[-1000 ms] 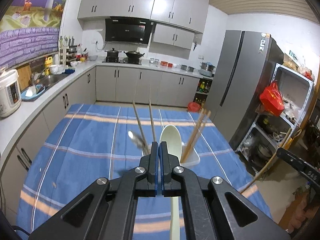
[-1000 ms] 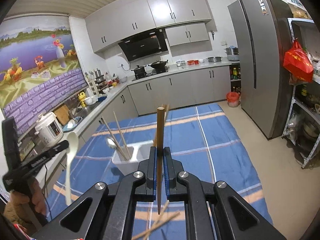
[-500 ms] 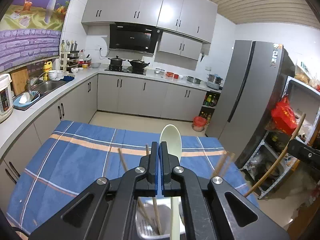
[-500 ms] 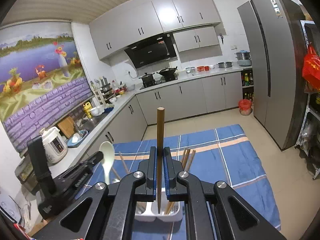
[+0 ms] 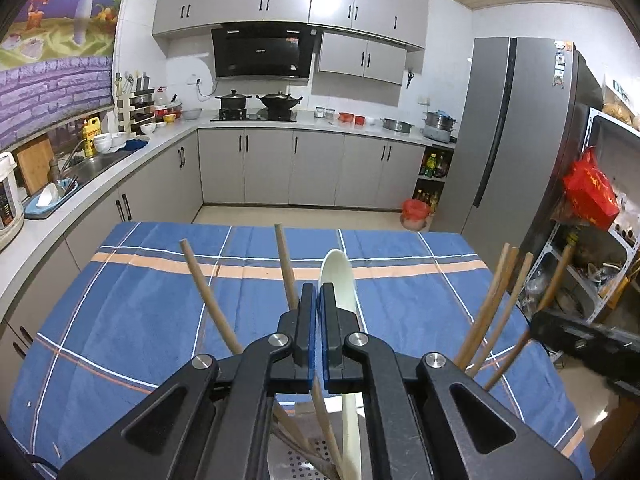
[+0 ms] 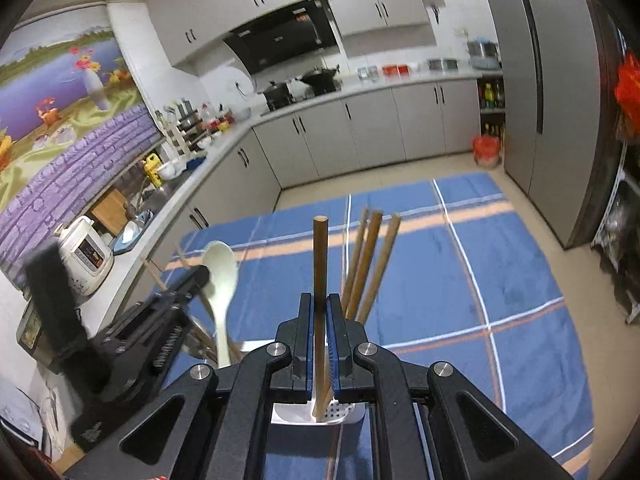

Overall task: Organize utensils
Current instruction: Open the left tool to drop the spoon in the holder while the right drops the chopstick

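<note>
I see a glossy pale plastic spoon [image 5: 338,280], matt wooden chopsticks [image 6: 370,258], a soft woven tablecloth [image 5: 132,312], and a perforated white plastic holder [image 6: 340,412].

A blue plaid cloth [image 5: 132,304] covers the desk. Behind it, grey cabinets [image 5: 312,168] run under a counter holding two black pots [image 5: 256,100] below a black range hood [image 5: 262,52]. A grey refrigerator [image 5: 516,132] stands right, a red bag [image 5: 590,196] hanging nearby. A white rice cooker [image 6: 84,256] sits left.
</note>
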### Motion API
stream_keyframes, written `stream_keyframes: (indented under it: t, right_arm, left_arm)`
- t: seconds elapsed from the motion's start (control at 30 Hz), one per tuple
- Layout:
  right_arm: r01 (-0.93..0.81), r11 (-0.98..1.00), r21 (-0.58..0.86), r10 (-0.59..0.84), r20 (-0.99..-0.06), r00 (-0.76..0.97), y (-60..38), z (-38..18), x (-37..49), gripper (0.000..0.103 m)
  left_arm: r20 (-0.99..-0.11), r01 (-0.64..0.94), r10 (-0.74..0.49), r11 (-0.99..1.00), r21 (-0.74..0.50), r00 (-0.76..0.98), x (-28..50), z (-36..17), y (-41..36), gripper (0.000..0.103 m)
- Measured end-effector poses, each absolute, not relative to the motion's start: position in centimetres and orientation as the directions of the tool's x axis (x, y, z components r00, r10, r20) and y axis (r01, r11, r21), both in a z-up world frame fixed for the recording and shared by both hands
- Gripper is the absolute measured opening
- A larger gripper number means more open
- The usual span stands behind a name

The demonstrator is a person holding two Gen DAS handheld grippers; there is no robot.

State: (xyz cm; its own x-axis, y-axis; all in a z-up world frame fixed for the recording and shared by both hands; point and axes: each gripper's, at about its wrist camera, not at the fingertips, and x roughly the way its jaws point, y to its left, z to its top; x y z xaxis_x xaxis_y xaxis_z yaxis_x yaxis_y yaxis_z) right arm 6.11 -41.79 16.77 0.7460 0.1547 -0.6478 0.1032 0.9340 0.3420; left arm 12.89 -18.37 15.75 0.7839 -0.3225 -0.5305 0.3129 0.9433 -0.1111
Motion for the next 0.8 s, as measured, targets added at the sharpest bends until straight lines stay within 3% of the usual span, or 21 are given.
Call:
stream_keyframes:
  t: [0.13,0.33,0.47,0.8]
  right_arm:
    - [0.124,0.926,0.356,0.152,-0.655,0.74,-42.3,15.9,6.4,0.007]
    - [0.144,0.925,0.351,0.139,-0.666,0.733,-42.4,15.4,6.1,0.011]
    - [0.146,0.927,0.346,0.132,-0.663,0.737,-42.1,15.6,5.6,0.027]
    - [0.194,0.932,0.306,0.1,-0.733,0.673,-42.4,12.3,-2.6,0.028]
  left_arm:
    - [-0.527,0.308,-0.333,0.941,-0.139,0.782,12.0,16.2,-17.5,0.02]
    - [-0.506,0.276,-0.336,0.942,-0.194,0.794,10.1,18.0,-15.1,0.024]
    - [-0.493,0.242,-0.32,0.946,-0.215,0.809,8.3,19.1,-13.1,0.032]
    - [-0.521,0.194,-0.308,0.945,-0.263,0.796,1.4,18.5,-8.5,0.04]
